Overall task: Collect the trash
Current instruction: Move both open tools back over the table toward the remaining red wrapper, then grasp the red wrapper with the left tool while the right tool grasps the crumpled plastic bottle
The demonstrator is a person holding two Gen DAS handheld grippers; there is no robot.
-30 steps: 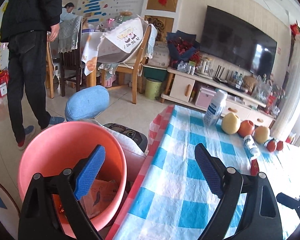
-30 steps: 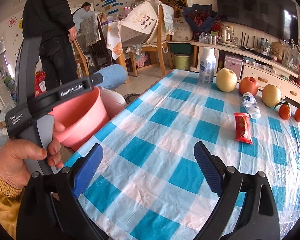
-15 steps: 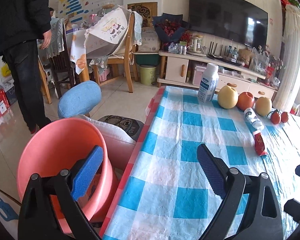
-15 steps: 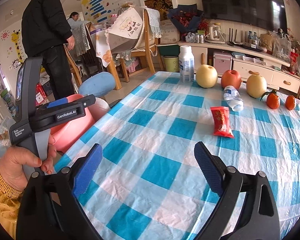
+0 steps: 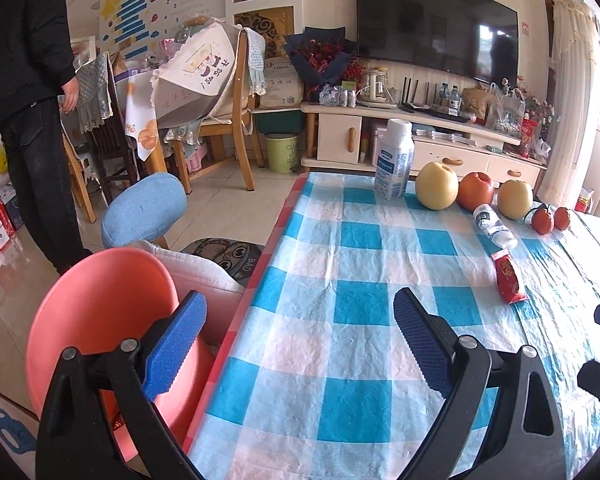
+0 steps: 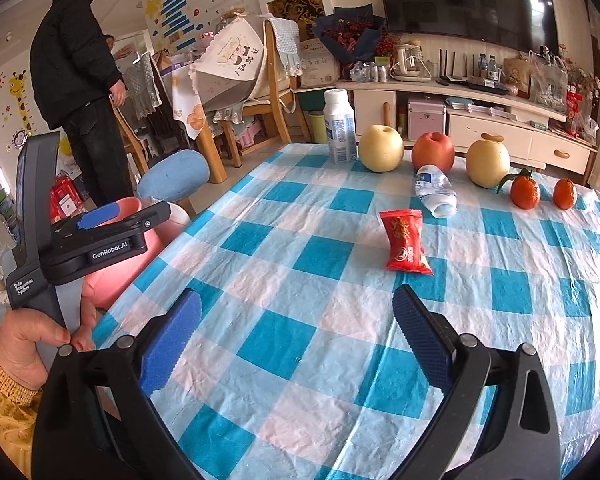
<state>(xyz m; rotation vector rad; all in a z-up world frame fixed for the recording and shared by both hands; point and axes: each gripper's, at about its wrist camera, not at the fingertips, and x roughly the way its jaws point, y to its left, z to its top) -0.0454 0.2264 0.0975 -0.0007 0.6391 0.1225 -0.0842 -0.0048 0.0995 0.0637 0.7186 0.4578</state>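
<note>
A red snack wrapper (image 6: 405, 242) lies on the blue-checked tablecloth (image 6: 300, 340), a little beyond my right gripper (image 6: 296, 304), whose jaws are opening with nothing between them. Behind the wrapper lies a crushed clear plastic bottle (image 6: 436, 190). A white bottle (image 6: 340, 128) stands upright near the far edge. My left gripper (image 5: 298, 312) is open and empty over the table's left edge, beside the pink bin (image 5: 100, 300). The wrapper (image 5: 508, 280) and the crushed bottle (image 5: 494, 226) sit far to its right.
Two pears (image 6: 381, 148), an apple (image 6: 433, 152) and two mandarins (image 6: 525, 192) line the table's far side. A blue stool (image 5: 144, 210) and a white cushion (image 5: 196, 268) sit behind the bin. A person in black (image 6: 76, 92) stands by the dining chairs.
Both grippers have moved sideways over the table. The bin has slid toward the left edge of the left wrist view. The wrapper lies nearer to the right gripper.
</note>
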